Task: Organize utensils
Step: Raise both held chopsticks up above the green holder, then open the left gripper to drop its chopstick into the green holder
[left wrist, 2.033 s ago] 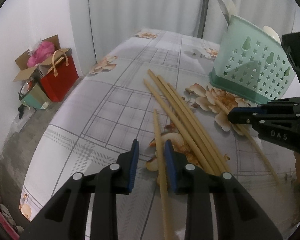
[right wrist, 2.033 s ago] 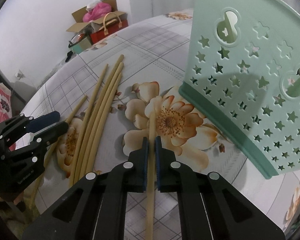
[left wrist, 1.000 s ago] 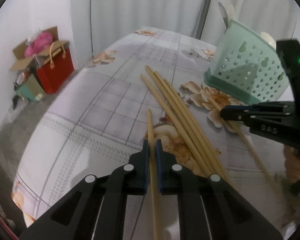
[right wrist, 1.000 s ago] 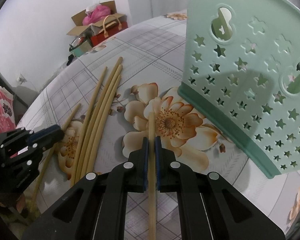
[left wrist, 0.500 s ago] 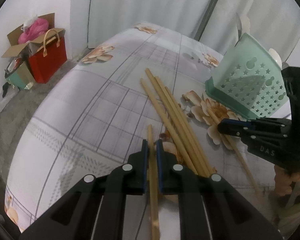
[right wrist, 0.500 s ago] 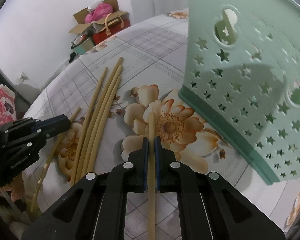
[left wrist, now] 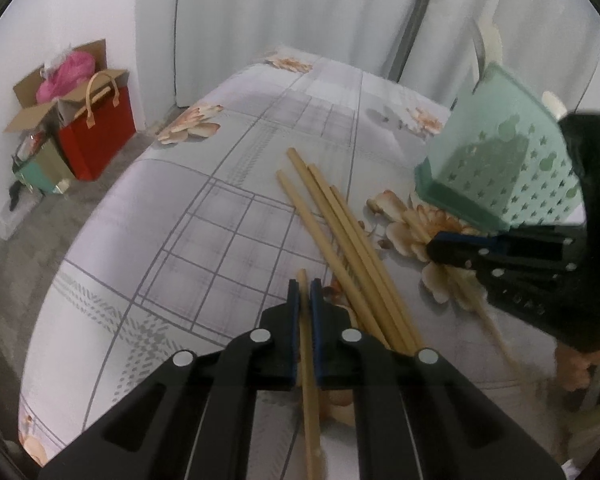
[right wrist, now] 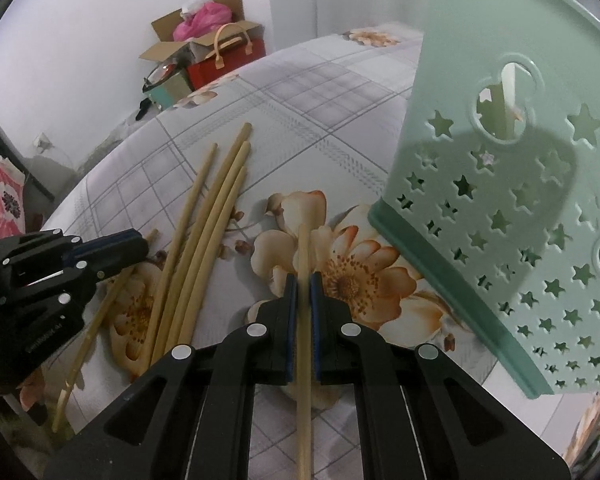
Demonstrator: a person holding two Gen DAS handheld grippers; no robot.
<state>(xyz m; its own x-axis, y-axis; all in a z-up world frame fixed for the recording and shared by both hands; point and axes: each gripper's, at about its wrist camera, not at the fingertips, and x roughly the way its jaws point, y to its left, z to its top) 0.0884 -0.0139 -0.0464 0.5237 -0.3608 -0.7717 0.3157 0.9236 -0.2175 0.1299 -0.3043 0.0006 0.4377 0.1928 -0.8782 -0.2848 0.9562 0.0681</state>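
The left gripper (left wrist: pixel 304 292) was pinching a single bamboo chopstick (left wrist: pixel 309 364) between its blue pads, the stick running back under the camera and its tip poking just past the fingertips. The right gripper (right wrist: pixel 304 284) was pressed together on another chopstick (right wrist: pixel 303 320), whose far end reached out over a printed orange flower on the worktop (right wrist: pixel 300 92), which wore a grey checked cloth. Between the two grippers four loose chopsticks (right wrist: pixel 204 232) lay in a bundle on the cloth, fanning apart toward the far side; in the left wrist view the same bundle (left wrist: pixel 340 236) sat just right of the held stick. A mint-green utensil holder (right wrist: pixel 500 220), pierced with star and gourd-shaped holes, stood on the right, near the right gripper's tip, with pale utensils already showing through one of the holes. In the left wrist view the holder (left wrist: pixel 500 168) rose behind the right gripper (left wrist: pixel 440 246). On the floor at the far left stood a red gift bag (left wrist: pixel 100 128) and an open cardboard box (left wrist: pixel 40 104).
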